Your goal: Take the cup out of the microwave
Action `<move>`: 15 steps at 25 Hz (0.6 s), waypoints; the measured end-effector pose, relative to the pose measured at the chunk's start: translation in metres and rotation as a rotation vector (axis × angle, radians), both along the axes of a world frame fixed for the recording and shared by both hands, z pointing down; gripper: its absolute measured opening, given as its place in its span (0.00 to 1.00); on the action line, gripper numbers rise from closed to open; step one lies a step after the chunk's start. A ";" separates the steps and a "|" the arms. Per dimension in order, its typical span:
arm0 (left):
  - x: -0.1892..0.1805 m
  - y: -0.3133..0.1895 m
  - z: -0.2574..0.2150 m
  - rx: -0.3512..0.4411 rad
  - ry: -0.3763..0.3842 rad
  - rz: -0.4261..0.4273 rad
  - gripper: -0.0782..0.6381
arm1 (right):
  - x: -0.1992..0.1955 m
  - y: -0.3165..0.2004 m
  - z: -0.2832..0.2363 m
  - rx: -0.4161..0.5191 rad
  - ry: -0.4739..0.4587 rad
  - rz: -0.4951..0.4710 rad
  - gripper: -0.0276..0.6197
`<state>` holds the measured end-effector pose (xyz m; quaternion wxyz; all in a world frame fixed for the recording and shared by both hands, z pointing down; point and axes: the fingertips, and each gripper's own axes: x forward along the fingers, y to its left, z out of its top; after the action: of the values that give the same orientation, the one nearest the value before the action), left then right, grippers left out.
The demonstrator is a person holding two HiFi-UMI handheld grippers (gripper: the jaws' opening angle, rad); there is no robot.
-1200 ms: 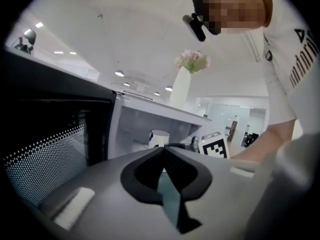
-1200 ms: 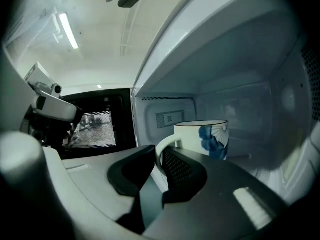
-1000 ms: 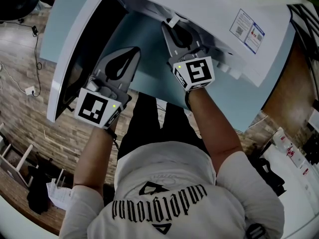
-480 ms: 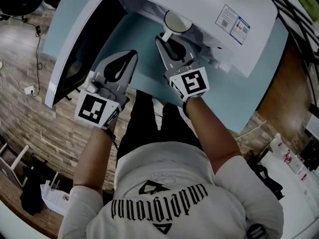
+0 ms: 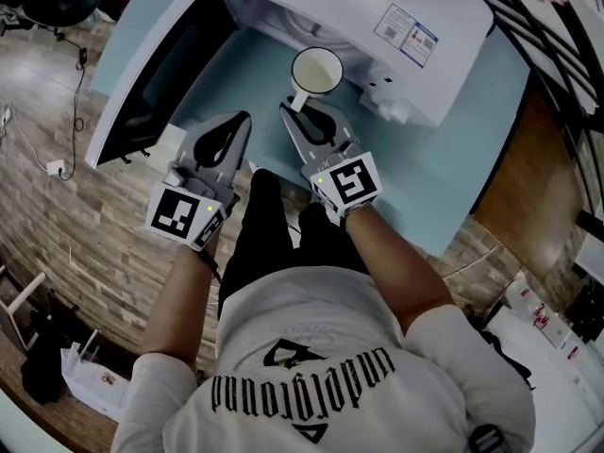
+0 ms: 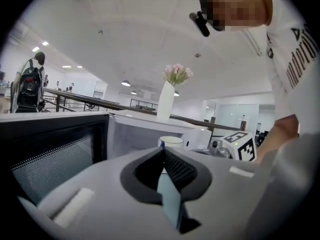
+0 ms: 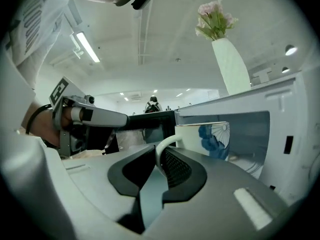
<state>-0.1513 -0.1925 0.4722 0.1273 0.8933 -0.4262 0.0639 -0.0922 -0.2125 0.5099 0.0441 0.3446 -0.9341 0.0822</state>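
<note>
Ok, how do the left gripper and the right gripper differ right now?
The right gripper is shut on the handle of the cup; the left gripper is shut on nothing. In the head view the right gripper sits before the opening of the microwave, while the left gripper sits nearer its open door. Both point toward the microwave.

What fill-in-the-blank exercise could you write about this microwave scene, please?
1. The right gripper grips the mug by its ___.
2. The microwave has its door standing ___.
3. Between the shut jaws of the left gripper there is ___.
4. The white vase holds pink ___.

Missing words: handle; open; nothing; flowers.
</note>
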 end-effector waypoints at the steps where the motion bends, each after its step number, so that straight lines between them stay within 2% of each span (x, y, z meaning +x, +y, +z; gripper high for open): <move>1: 0.003 0.003 -0.003 0.007 0.000 -0.006 0.18 | 0.002 0.005 -0.006 0.008 -0.001 -0.011 0.12; 15: 0.022 0.056 -0.090 0.153 -0.033 -0.065 0.18 | 0.052 0.074 -0.135 0.117 0.004 -0.156 0.12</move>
<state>-0.1289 -0.1367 0.3823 0.0538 0.8850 -0.4607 0.0419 -0.0405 -0.1389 0.3753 0.0320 0.2730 -0.9612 0.0232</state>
